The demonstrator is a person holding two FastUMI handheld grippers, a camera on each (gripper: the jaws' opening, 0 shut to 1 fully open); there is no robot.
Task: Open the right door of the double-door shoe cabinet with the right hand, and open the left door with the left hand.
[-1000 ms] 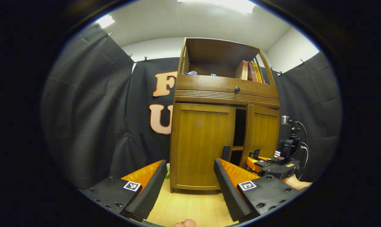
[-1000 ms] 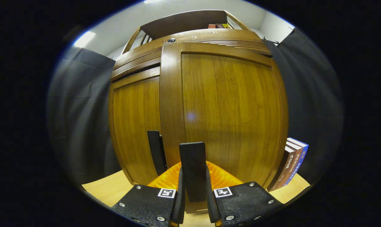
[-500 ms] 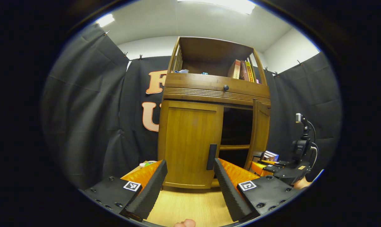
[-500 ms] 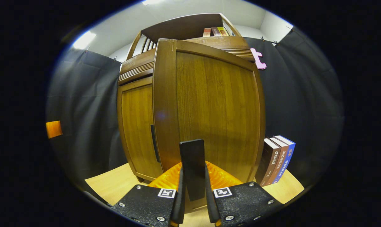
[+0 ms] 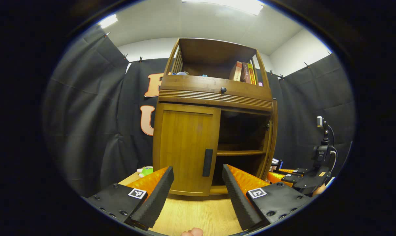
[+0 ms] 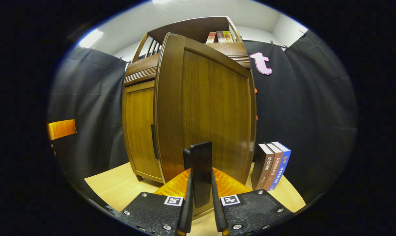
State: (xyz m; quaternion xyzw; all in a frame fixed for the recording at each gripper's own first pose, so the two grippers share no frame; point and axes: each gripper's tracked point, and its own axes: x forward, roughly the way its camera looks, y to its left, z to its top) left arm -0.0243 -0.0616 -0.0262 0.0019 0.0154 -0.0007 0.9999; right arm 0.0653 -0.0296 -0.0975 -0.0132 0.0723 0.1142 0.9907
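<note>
right gripper: jaws clenched on dark flat handle of swung-open brown wooden right door | left gripper: jaws released, facing closed left door | cabinet on light wooden desk

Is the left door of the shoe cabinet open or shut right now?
Shut. The left door sits flush in the cabinet frame, while the right door is swung wide, exposing shelves.
</note>
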